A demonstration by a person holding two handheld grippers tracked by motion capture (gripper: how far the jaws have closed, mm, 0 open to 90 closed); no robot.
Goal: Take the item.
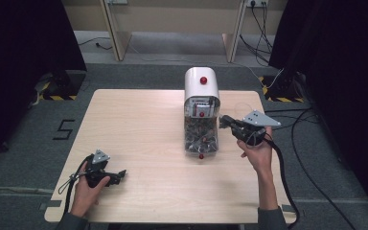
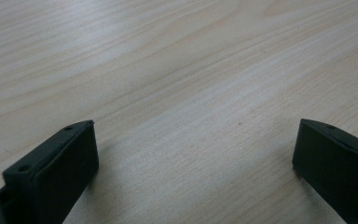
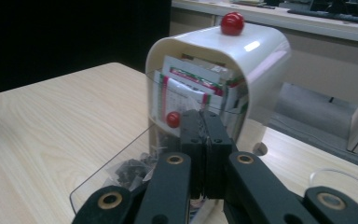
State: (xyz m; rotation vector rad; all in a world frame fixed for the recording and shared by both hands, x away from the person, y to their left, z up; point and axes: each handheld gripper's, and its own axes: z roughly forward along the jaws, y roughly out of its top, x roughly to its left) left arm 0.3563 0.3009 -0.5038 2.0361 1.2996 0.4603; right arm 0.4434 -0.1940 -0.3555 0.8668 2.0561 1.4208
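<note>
A white rounded dispenser [image 1: 201, 88] with a red knob on top stands at the back middle of the table. Its upper clear bin holds paper sachets [image 3: 186, 93] behind a red knob [image 3: 173, 119]. The lower clear drawer [image 1: 201, 141] sticks out toward the front with dark packets inside. My right gripper [image 1: 222, 120] hovers just right of the dispenser and points at its side. In the right gripper view the gripper [image 3: 204, 122] has its jaws pressed together with nothing between them. My left gripper [image 1: 123, 173] rests low at the front left. Over bare wood in its own view, the left gripper [image 2: 193, 154] stands wide open.
The wooden table [image 1: 139, 124] has bare room left of the dispenser. A clear round rim [image 3: 340, 179] lies on the table to the right of the dispenser. Cables trail off the right edge onto the grey floor [image 1: 316, 158]. Desk legs stand behind the table.
</note>
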